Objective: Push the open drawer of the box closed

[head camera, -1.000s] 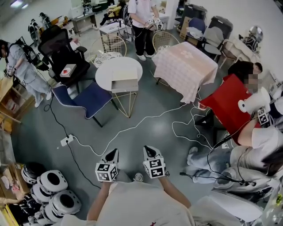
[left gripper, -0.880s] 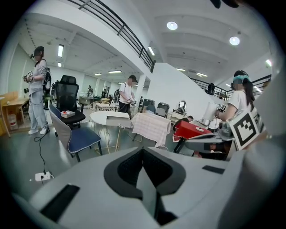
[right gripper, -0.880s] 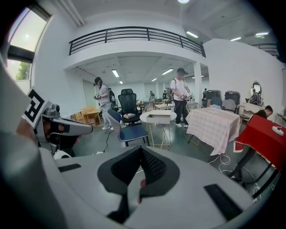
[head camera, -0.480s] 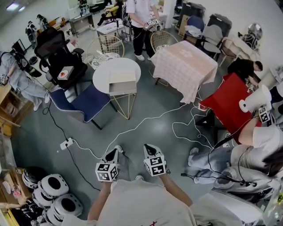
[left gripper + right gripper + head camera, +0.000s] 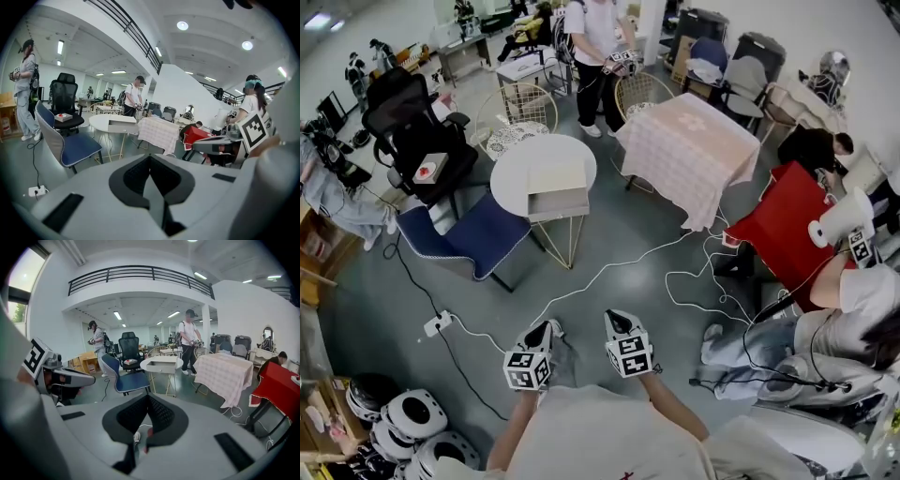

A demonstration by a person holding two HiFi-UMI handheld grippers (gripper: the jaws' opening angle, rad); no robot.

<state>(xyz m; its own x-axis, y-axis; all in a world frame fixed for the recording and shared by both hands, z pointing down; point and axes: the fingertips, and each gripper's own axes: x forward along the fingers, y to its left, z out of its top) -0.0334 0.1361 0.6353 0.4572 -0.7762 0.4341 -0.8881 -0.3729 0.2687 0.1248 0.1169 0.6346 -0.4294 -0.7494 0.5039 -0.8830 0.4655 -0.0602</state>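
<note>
The pale box (image 5: 558, 190) lies on a round white table (image 5: 517, 159) across the room, its drawer (image 5: 560, 203) pulled open toward me. It also shows far off as the box (image 5: 123, 123) in the left gripper view and as the box (image 5: 161, 365) with its drawer open in the right gripper view. My left gripper (image 5: 539, 330) and right gripper (image 5: 616, 323) are held side by side in front of my body, above the grey floor and well short of the table. Both the left gripper (image 5: 150, 159) and the right gripper (image 5: 146, 399) are shut with nothing between the pads.
A blue chair (image 5: 478, 230) stands left of the table and a black office chair (image 5: 412, 131) behind it. A checked-cloth table (image 5: 689, 150) and a red-covered one (image 5: 783, 220) stand to the right. White cables (image 5: 609, 267) and a power strip (image 5: 438, 323) cross the floor. Helmets (image 5: 412, 417) lie lower left; a seated person (image 5: 825, 337) is right.
The view has advanced slightly: the table and box now sit a little lower and further left in the picture. Both grippers stay shut, in the same place before me.
</note>
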